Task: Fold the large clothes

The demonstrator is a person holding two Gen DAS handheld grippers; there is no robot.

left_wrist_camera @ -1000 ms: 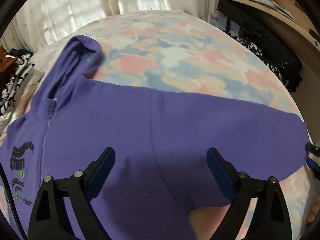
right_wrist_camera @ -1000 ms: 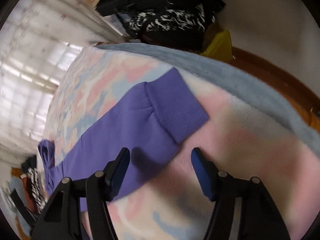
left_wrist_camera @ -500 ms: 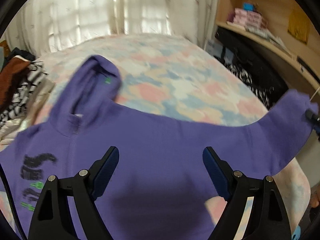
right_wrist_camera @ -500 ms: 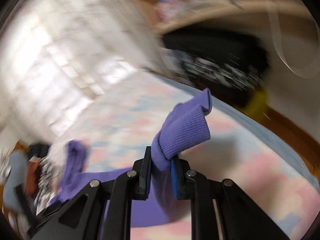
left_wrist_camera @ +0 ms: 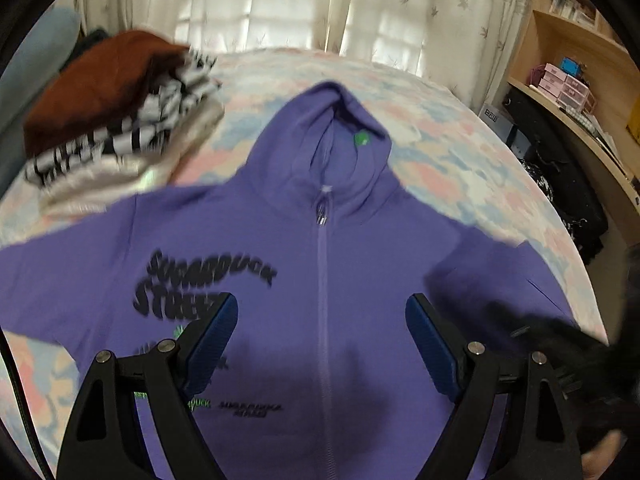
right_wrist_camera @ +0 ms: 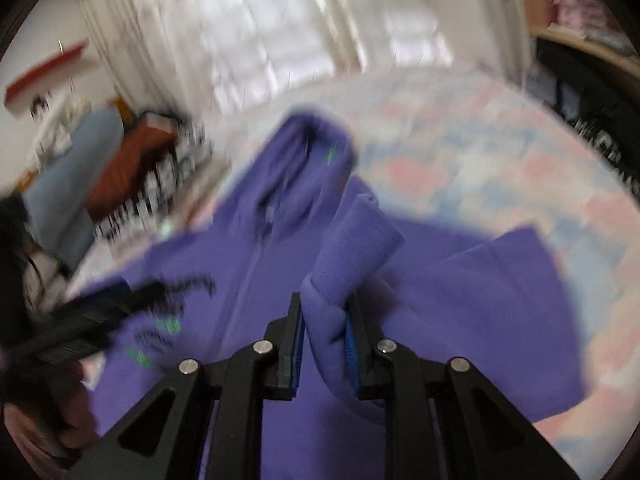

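A purple zip hoodie (left_wrist_camera: pixel 320 240) lies face up on the bed, hood toward the window, black and green print on its chest. My left gripper (left_wrist_camera: pixel 322 332) hovers open over the zipper at chest height, nothing between its blue pads. My right gripper (right_wrist_camera: pixel 326 332) pinches the hoodie's ribbed sleeve cuff (right_wrist_camera: pixel 352 248), lifted and bunched above the hoodie body (right_wrist_camera: pixel 248 264); its jaws are opening slightly, the pads still pressing on the cloth. The sleeve trails to the right, folded over itself. The right gripper shows as a dark blur (left_wrist_camera: pixel 560 344) in the left wrist view.
A pile of folded clothes (left_wrist_camera: pixel 112 112), rust, striped and cream, sits at the bed's back left. The pastel blanket (left_wrist_camera: pixel 460 152) covers the bed. Wooden shelves (left_wrist_camera: pixel 580 92) with boxes and black garments (left_wrist_camera: pixel 560 168) stand on the right. Curtains (left_wrist_camera: pixel 280 4) hang behind.
My right gripper shut on the sleeve cuff, lifted it off the blanket and carried it over the hoodie's body. My left gripper stayed open and swept along to the zipper.
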